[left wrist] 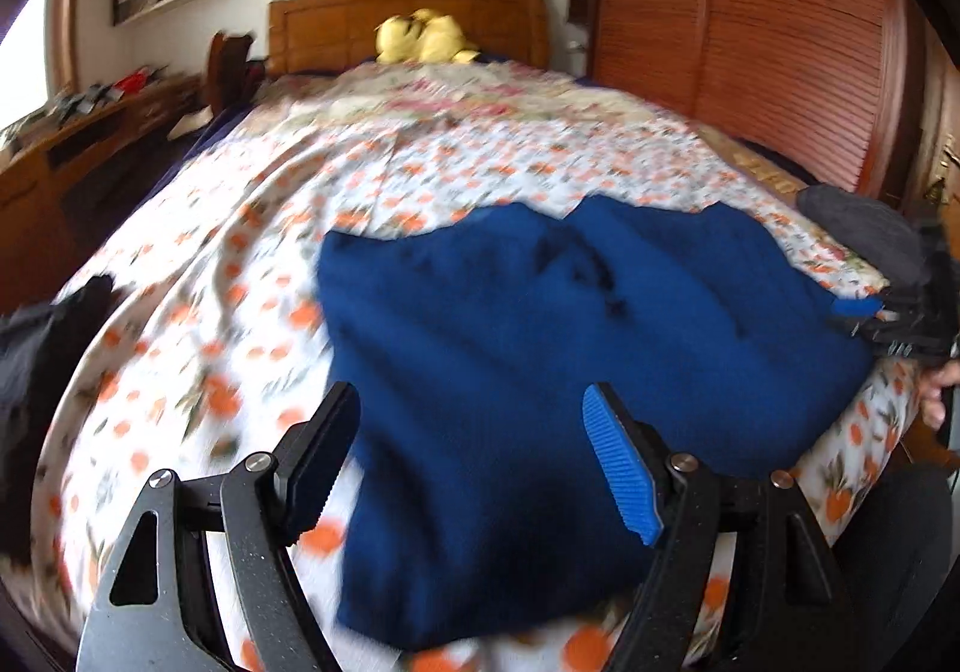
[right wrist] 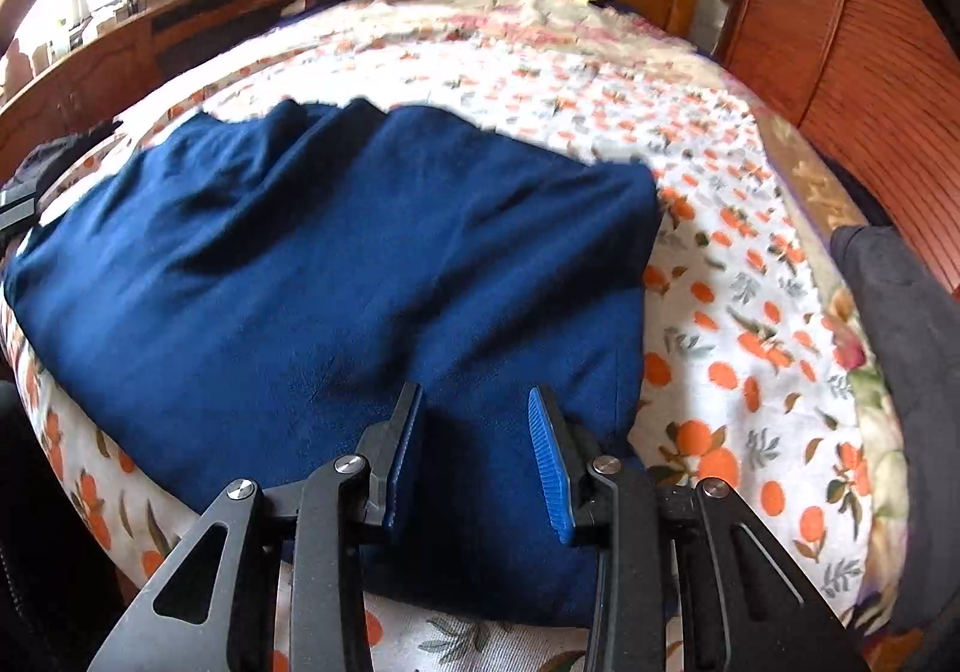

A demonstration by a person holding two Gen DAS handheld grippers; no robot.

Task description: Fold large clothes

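Item: dark blue fleece garment (left wrist: 540, 360) spread on floral-sheeted bed (left wrist: 240, 228), near edge | left hand-held gripper (left wrist: 471, 453) and right hand-held gripper (right wrist: 474, 450): spread, nothing held | Advice: near hem corners to be pinched evenly.

Black left gripper (left wrist: 471, 456) — silver screws, ribbed blue pads (right gripper (right wrist: 477, 459) alike).

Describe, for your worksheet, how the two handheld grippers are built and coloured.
Both the left gripper and right gripper have matte black angular link arms with silver round pivot pins and triangular cut-outs. Each finger carries a ribbed bright blue pad. No cables or sleeves show.
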